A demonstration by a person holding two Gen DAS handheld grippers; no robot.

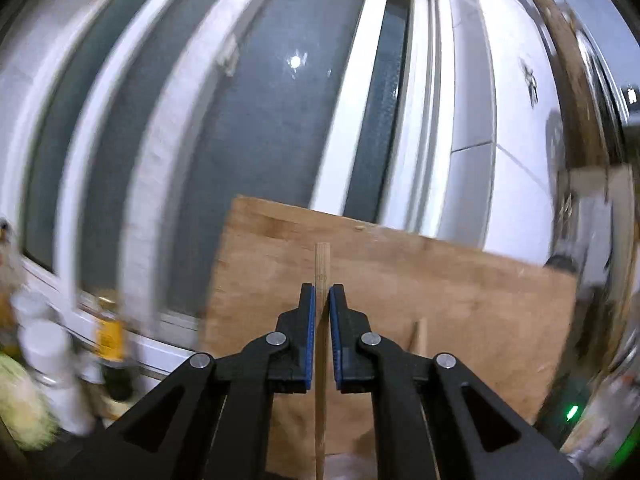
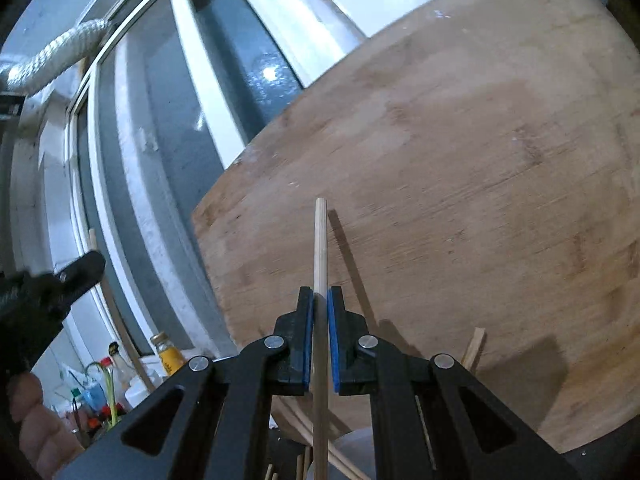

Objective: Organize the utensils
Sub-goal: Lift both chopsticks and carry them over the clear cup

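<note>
Currently: left gripper [image 1: 321,292] fingers clenched on square-tipped chopstick [image 1: 322,264], held upright before wooden board [image 1: 440,292]. Right gripper [image 2: 319,294] fingers clenched on round chopstick [image 2: 320,240], upright against same board. More chopsticks [image 2: 304,464] below. Bottles [image 2: 168,354] beside window [image 1: 260,100].

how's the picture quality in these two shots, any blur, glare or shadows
Left wrist view: motion blur smears the window frame and bottles; a light glares off the glass. Right wrist view: sharper, the same glare; the chopstick in the right tool casts a dark shadow on the wooden board.
</note>
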